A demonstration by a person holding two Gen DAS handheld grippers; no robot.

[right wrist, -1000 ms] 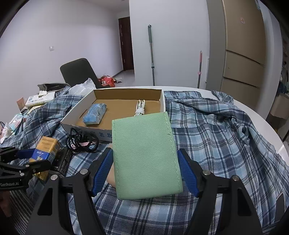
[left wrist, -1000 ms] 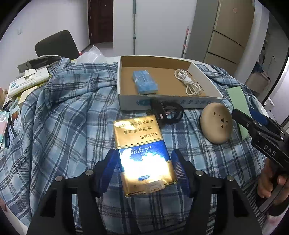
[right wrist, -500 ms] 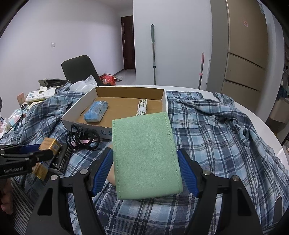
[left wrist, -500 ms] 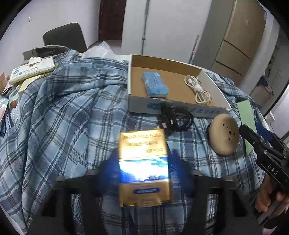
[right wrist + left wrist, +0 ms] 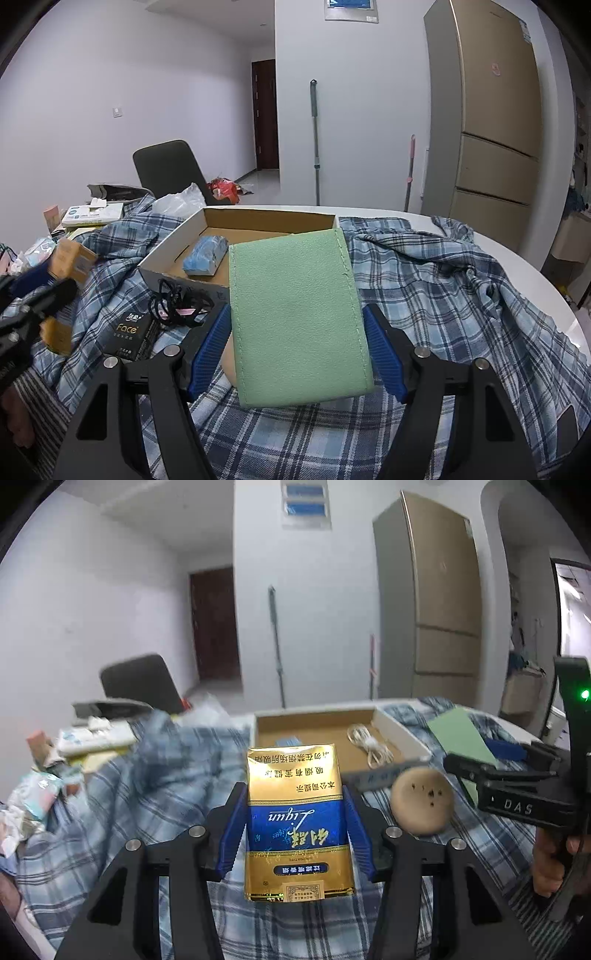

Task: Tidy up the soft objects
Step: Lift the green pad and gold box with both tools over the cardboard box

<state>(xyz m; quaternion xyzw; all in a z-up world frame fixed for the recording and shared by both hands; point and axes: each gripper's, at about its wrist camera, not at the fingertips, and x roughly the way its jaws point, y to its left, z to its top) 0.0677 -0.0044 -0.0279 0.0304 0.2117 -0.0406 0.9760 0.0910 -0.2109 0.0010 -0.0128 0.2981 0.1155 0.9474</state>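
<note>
My left gripper (image 5: 295, 830) is shut on a gold and blue cigarette pack (image 5: 297, 819), held up above the plaid cloth. My right gripper (image 5: 297, 347) is shut on a flat green pouch (image 5: 295, 314), in front of the open cardboard box (image 5: 177, 254). The box holds a blue tissue pack (image 5: 205, 254) and a white cable (image 5: 369, 746). A black cable coil (image 5: 177, 302) and a black "Face" pack (image 5: 131, 332) lie just in front of the box. A tan round cushion (image 5: 421, 801) lies right of the left gripper.
A blue plaid shirt (image 5: 461, 288) covers the round white table (image 5: 535, 266). Books and packets (image 5: 92, 738) pile at the far left, with a black chair (image 5: 166, 166) behind. The right gripper also shows in the left wrist view (image 5: 517, 786), close to the cushion.
My left gripper has lifted and tilted up with the cigarette pack, so its view now looks level across the table. The right gripper has held still with the green pouch.
</note>
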